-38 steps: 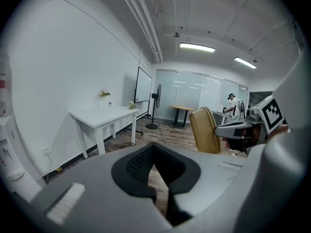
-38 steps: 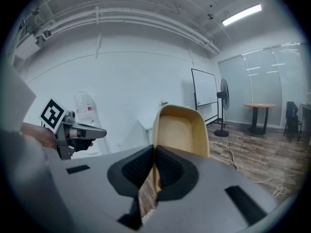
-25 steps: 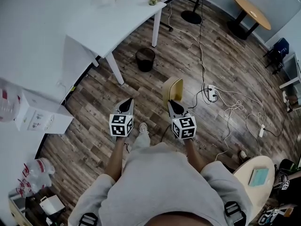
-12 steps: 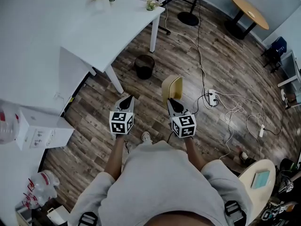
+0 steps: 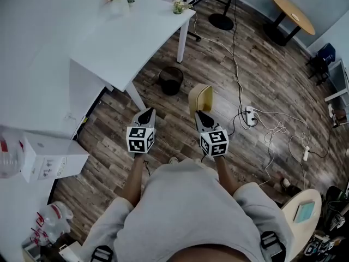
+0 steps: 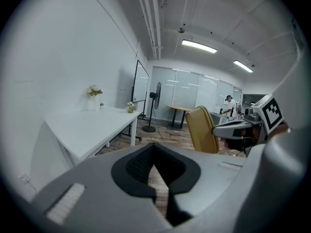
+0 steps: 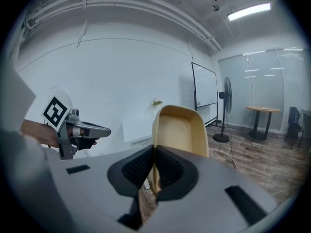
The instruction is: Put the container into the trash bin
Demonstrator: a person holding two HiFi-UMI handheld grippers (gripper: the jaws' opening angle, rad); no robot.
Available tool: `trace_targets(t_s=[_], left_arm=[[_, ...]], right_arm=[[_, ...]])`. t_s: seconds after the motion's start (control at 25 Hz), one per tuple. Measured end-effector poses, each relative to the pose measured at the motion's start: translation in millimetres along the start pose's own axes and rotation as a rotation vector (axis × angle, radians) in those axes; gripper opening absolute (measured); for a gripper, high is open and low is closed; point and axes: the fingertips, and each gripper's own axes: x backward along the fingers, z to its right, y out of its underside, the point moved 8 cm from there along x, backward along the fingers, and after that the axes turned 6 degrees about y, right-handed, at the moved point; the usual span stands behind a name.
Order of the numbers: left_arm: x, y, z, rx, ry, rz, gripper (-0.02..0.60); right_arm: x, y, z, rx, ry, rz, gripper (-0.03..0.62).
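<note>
A tan plastic container hangs on edge over the wooden floor, with my right gripper shut on its rim. In the right gripper view the container stands upright past the closed jaws. The black mesh trash bin stands on the floor beside a table leg, ahead and slightly left of the container. My left gripper hovers level with the right one, shut and holding nothing. The left gripper view shows its closed jaws and the container off to the right.
A white table with small flower pots spans the upper left. A white box sits at the left. A power strip and cables trail across the floor at the right. A round wooden table and a fan base stand farther off.
Both grippers and the held container have travelled forward across the floor. The trash bin now lies closer to the container in the head view. Neither pair of jaws has changed.
</note>
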Motion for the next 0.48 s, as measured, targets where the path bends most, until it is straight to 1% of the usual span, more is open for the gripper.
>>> trace_targets(t_s=[0.24,0.48], left_arm=[[-9.0,-12.9,-13.0,-0.011,-0.008,0.011,0.009],[-15.3,-9.7,-14.8,-0.007,-0.005,-0.002,0.009]], right_arm=[[-15.2,-7.6,4.0,-0.004,-0.002,0.008,0.028],[-22.4,-4.3,8.3,-0.011,-0.002,-0.003,0.028]])
